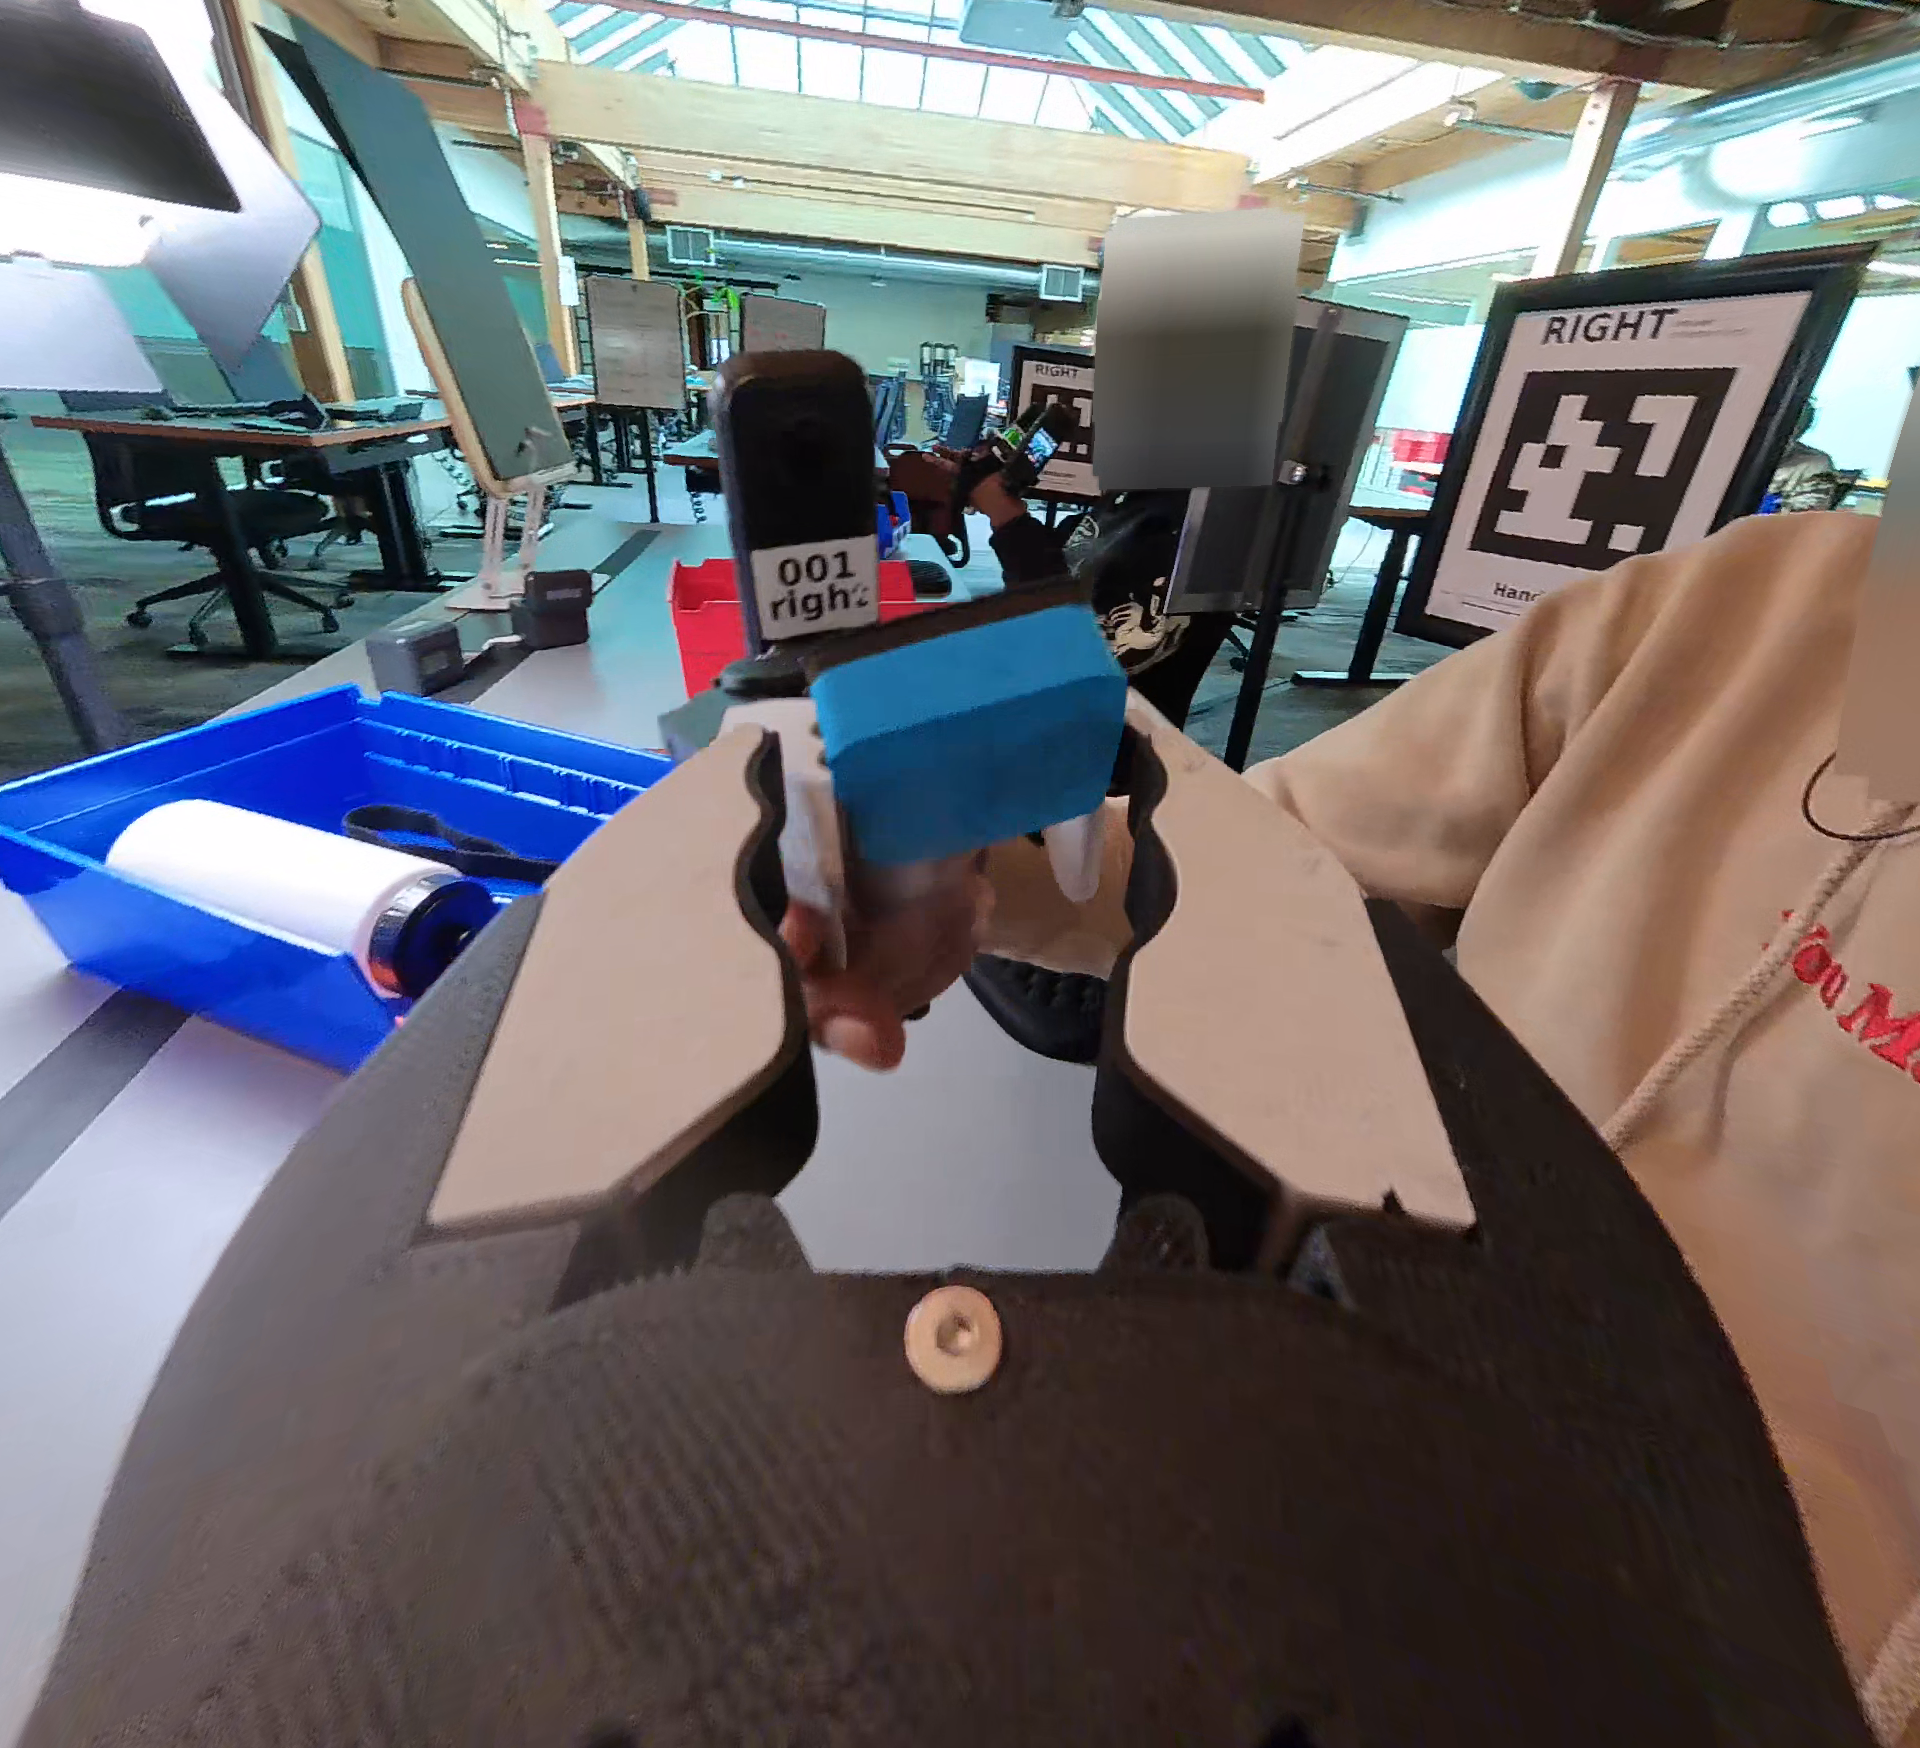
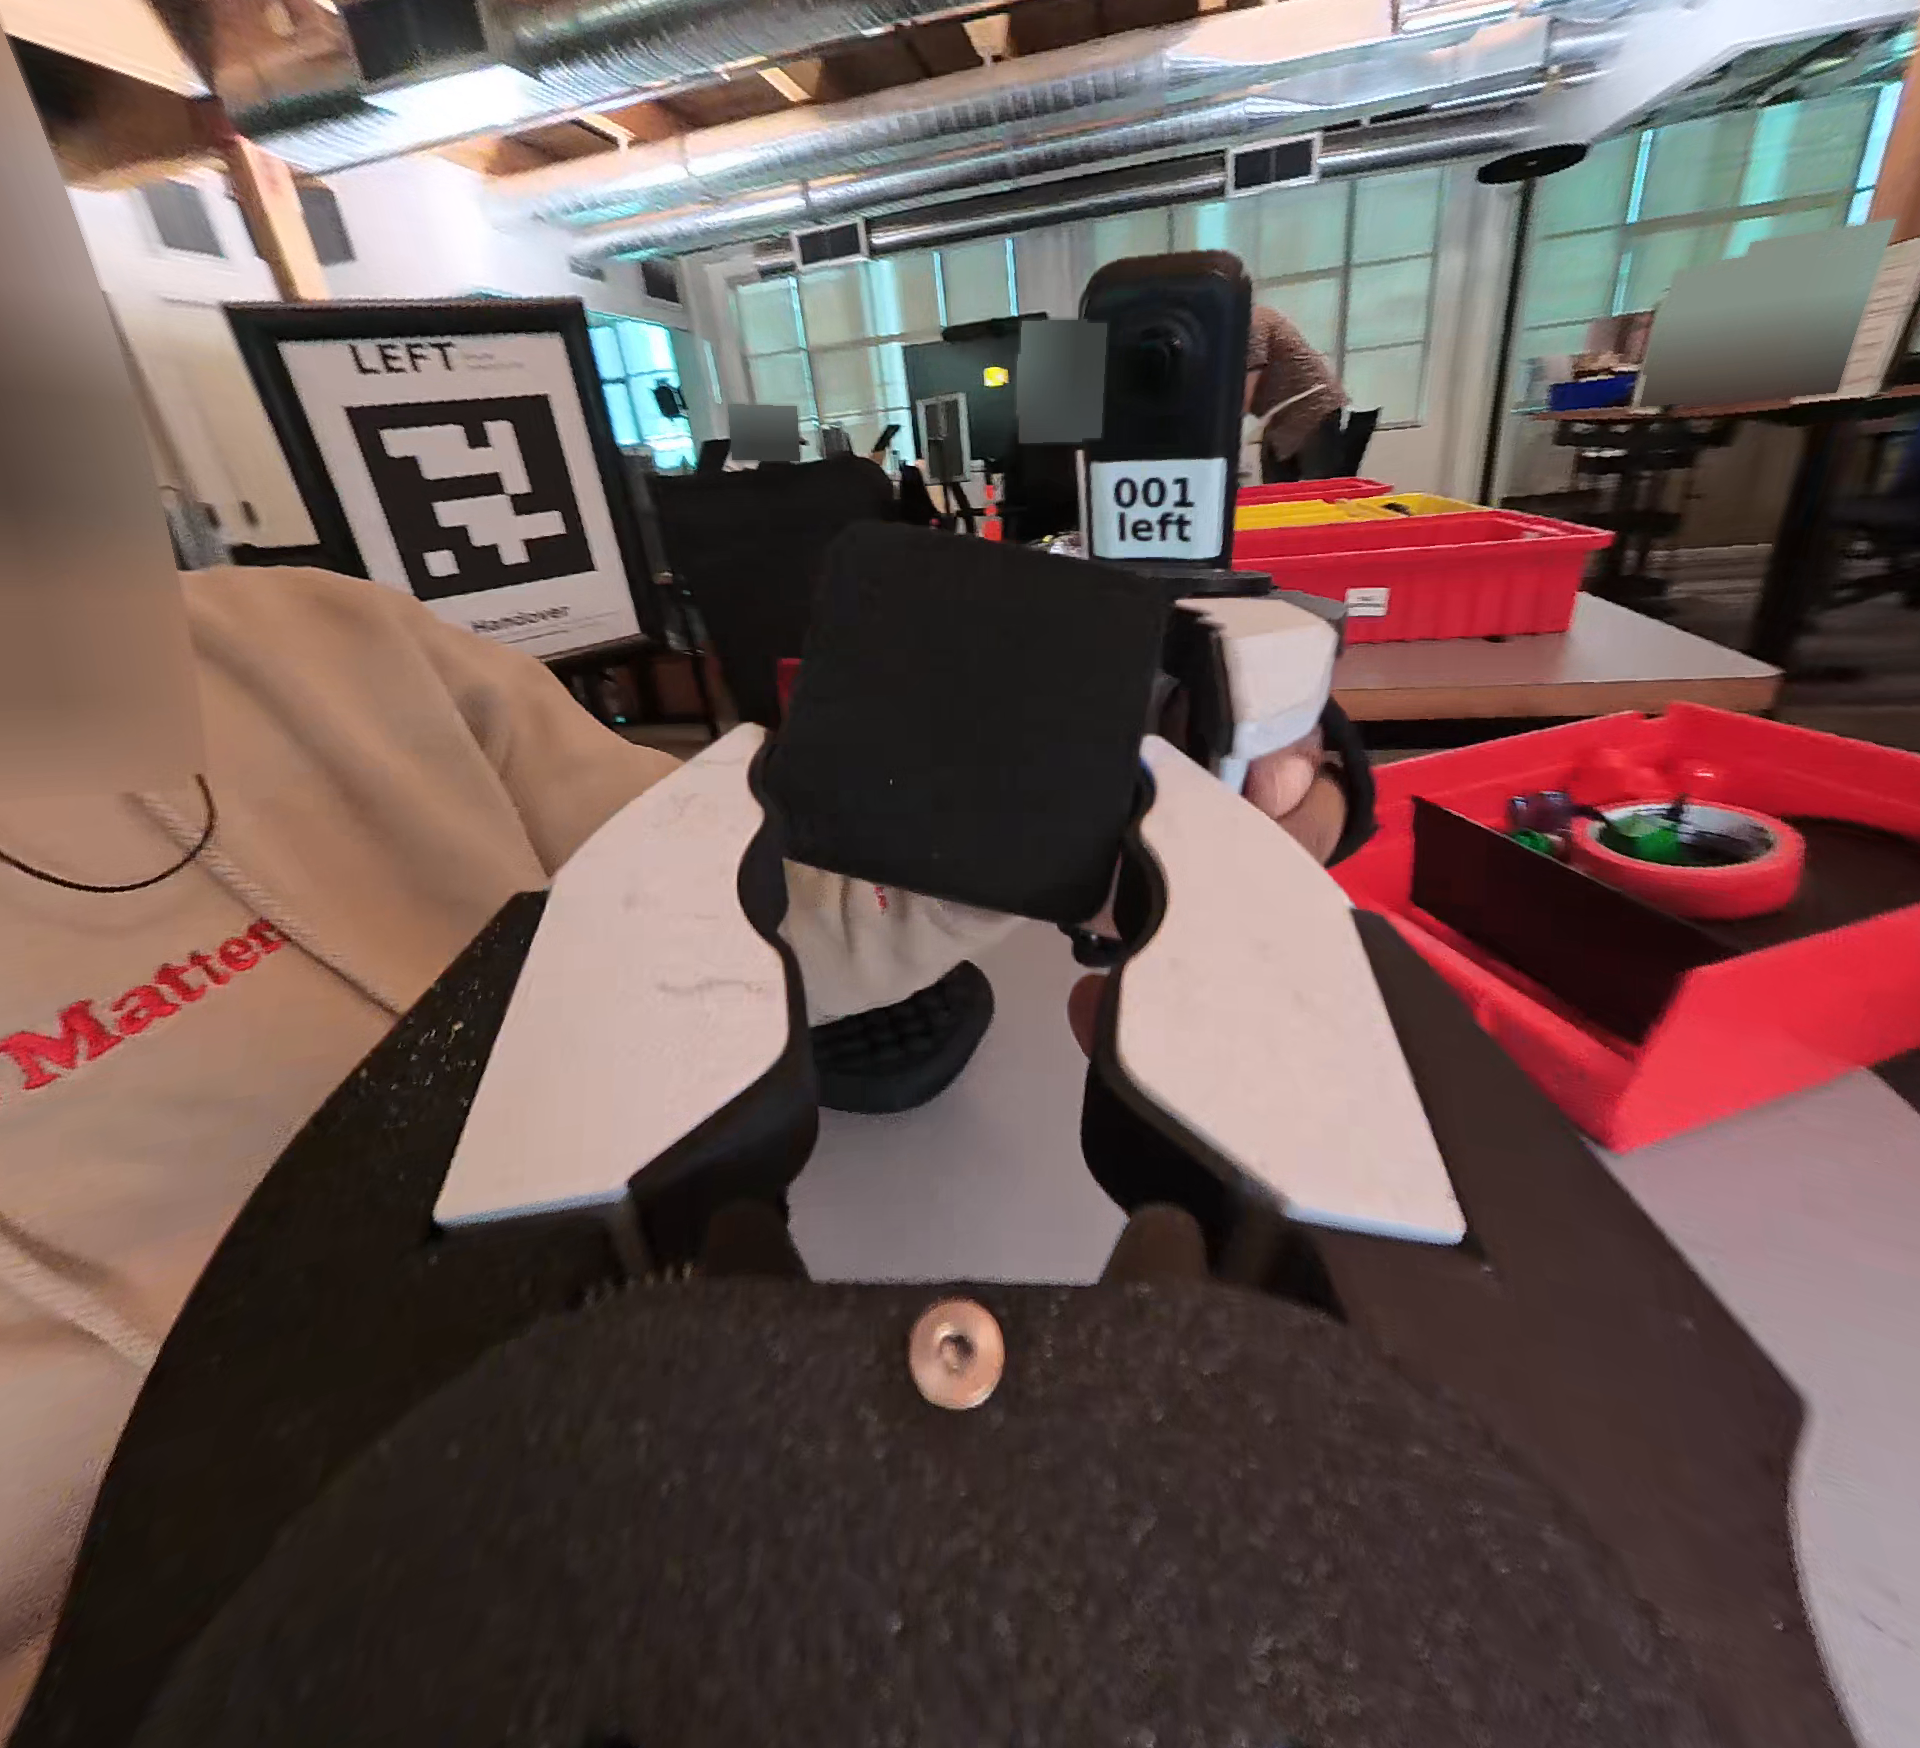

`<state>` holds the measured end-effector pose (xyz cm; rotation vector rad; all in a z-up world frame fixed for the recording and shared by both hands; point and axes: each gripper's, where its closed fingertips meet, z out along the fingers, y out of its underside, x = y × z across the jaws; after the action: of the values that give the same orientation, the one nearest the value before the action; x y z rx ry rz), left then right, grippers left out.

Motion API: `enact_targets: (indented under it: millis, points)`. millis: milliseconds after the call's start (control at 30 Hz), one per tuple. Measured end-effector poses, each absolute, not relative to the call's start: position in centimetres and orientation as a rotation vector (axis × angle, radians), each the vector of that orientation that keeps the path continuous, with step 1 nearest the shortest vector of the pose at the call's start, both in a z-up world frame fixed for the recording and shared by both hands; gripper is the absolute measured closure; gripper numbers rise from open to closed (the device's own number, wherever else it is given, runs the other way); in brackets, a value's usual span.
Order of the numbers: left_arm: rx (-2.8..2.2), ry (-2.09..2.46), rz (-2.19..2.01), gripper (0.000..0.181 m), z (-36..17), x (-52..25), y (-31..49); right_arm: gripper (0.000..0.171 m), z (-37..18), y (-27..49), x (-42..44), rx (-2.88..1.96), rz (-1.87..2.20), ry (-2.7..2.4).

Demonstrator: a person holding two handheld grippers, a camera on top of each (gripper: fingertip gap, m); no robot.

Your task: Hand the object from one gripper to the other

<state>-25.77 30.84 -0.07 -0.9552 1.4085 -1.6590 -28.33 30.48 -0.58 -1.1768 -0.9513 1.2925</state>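
The right gripper (image 2: pixel 951 794) has its tips pinching the block (image 2: pixel 956 722), black face to its camera, both jaws snug on the edges. And here's the left gripper (image 1: pixel 956 763), nose to nose with it, jaws bracketing the same block from the blue face. One of the right gripper's white fingers (image 1: pixel 810 836) shows between block and jaw, so whether the left is clamped or only straddling cannot be told. The block hangs in mid-air between the two, so the handover looks about halfway: one grip to confirm, the other to release. Left of the block sits a blue bin (image 1: pixel 208 960), right of it a red tray (image 2: pixel 1766 1023).
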Motion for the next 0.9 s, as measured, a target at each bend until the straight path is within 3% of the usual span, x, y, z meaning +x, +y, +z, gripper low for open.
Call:
enact_targets:
  millis: [233,400,533,900]
  points:
    - [-1.091,1.339,-1.589,0.124,-0.1,-24.8,32.2,0.111,-1.7,32.5,-28.7,-1.172,1.110,-0.897]
    - [-1.210,1.525,-1.165,0.124,-3.1,-25.4,34.1,0.105,-3.8,34.4,-26.6,-1.336,0.873,-0.982]
    - [-1.133,1.722,-0.867,0.124,-5.5,-25.7,33.5,0.106,-3.0,34.4,-25.6,-1.410,1.004,-0.907]
    - [-0.980,1.802,-0.558,0.124,-7.0,-24.9,33.4,0.100,-7.0,34.4,-28.6,-1.671,1.471,-0.805]
